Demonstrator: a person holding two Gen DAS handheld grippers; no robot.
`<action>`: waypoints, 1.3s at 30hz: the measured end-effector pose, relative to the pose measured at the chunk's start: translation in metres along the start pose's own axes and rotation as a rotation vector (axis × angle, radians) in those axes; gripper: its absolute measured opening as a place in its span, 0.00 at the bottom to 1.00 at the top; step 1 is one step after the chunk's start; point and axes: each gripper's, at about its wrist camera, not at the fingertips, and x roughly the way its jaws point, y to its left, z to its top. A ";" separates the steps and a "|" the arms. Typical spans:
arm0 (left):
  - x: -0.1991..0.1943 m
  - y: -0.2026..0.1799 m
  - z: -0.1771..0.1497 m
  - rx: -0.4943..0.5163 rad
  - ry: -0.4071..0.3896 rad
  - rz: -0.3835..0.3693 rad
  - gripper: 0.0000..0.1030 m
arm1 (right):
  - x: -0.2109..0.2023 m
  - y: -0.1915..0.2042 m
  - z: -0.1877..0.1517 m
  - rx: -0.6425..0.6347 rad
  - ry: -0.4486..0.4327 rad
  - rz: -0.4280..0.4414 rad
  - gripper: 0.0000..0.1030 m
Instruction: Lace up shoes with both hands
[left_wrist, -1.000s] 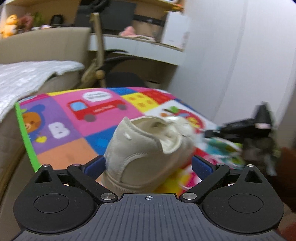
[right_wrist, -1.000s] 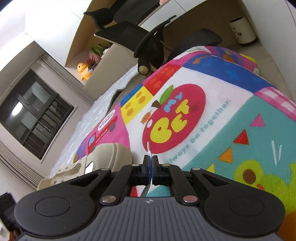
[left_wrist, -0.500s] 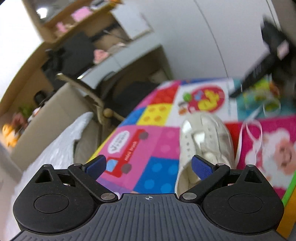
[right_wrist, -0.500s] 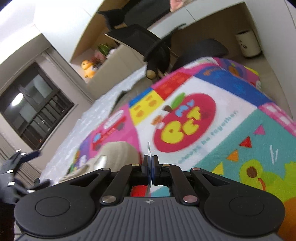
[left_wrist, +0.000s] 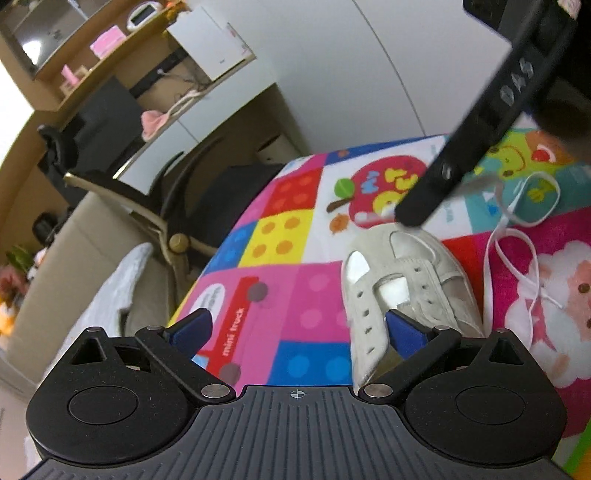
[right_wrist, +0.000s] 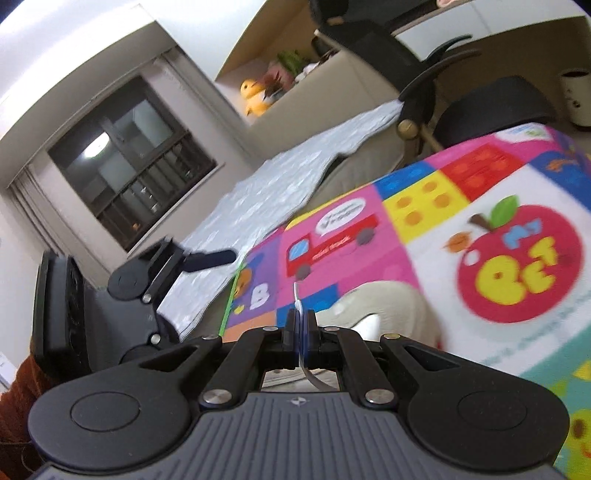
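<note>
A cream-white shoe (left_wrist: 408, 286) lies on the colourful play mat (left_wrist: 295, 258), toe away from me, its eyelets unlaced. A white lace (left_wrist: 511, 236) trails in loops to its right. My left gripper (left_wrist: 297, 326) hovers open above the shoe's heel side, its right finger over the shoe's opening. The right gripper (left_wrist: 412, 218) reaches in from the upper right, tip just over the toe. In the right wrist view my right gripper (right_wrist: 300, 325) is shut on the white lace end (right_wrist: 296, 297), with the shoe (right_wrist: 388, 308) just beyond it and the left gripper (right_wrist: 207, 258) at left.
The mat (right_wrist: 498, 229) covers a raised surface with a green edge (right_wrist: 231, 302) at its left. A grey quilted blanket (right_wrist: 288, 177) lies beyond. A black office chair (left_wrist: 155, 192) and a desk with shelves (left_wrist: 166, 96) stand behind. A person's rust-coloured sleeve (right_wrist: 18, 384) shows at left.
My left gripper has lifted and swung from behind the shoe's heel to above it. The right gripper, still shut on the lace, has moved over the shoe's toe.
</note>
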 end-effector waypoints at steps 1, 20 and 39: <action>0.002 0.004 -0.002 -0.019 -0.002 -0.012 0.99 | 0.004 0.001 0.000 -0.003 0.008 -0.004 0.02; 0.017 0.014 0.002 -0.043 0.012 -0.062 0.99 | 0.003 0.017 -0.014 -0.075 0.072 -0.155 0.02; 0.030 0.023 -0.001 -0.134 0.039 -0.106 0.99 | 0.008 0.042 -0.042 -0.517 0.127 -0.319 0.15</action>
